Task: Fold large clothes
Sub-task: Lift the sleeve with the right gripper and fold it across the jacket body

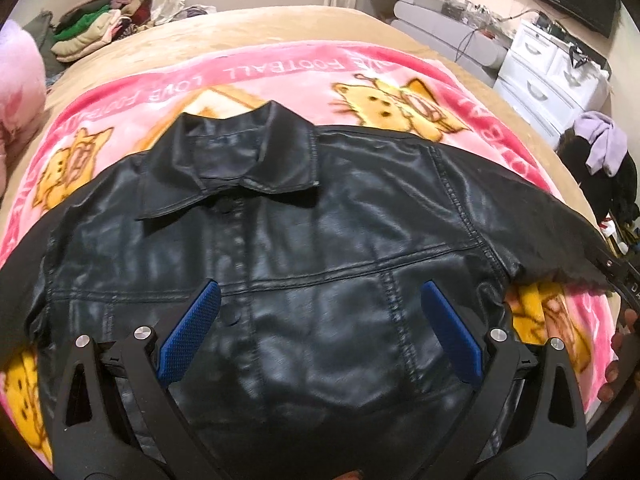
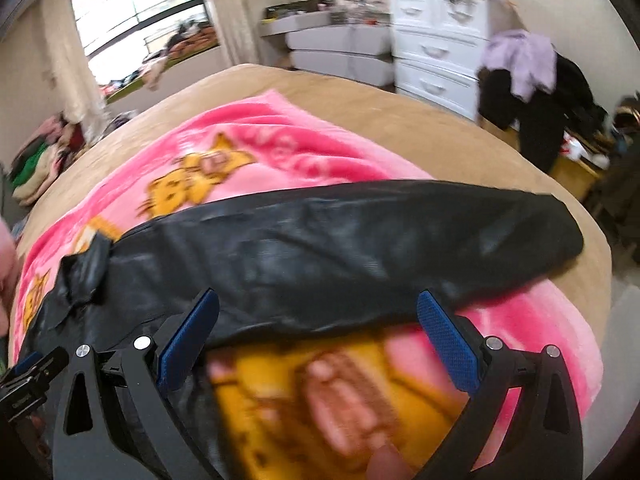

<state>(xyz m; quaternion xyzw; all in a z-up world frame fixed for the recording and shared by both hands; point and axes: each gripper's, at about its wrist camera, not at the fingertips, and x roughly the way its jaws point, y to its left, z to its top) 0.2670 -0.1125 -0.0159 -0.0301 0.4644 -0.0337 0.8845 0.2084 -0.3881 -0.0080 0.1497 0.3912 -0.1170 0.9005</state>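
So the black leather-look jacket [image 1: 304,248] is laid out front side up on a pink cartoon-cat blanket [image 1: 280,76], collar [image 1: 240,160] pointing away toward the far end of the bed. It's shiny, with stitched seams across the chest, a buttoned placket down the middle, and both sleeves spread out to the sides. The collar is folded down flat-ish, one corner sticking out a bit.

The blanket sits on a tan bedspread [image 1: 360,28]. Around the room: a heap of folded clothes [image 1: 92,28] at the far left corner of the bed, a window [image 2: 140,12] with curtains, a white drawer unit [image 1: 552,68] on the right, and a lilac garment [image 2: 524,60] draped over dark stuff next to it.

The left gripper [image 1: 320,320] hovers over the lower chest of the jacket, fingers spread wide, nothing between them. The right gripper [image 2: 318,328] is also spread wide, empty, sitting over the spot where the right sleeve [image 2: 360,240] edge meets the blanket.

The left view gives you the whole jacket front — collar, buttons, seams. The right view is blurry and mostly shows that one sleeve stretched out sideways, its cuff end reaching the tan bedspread, plus the window.
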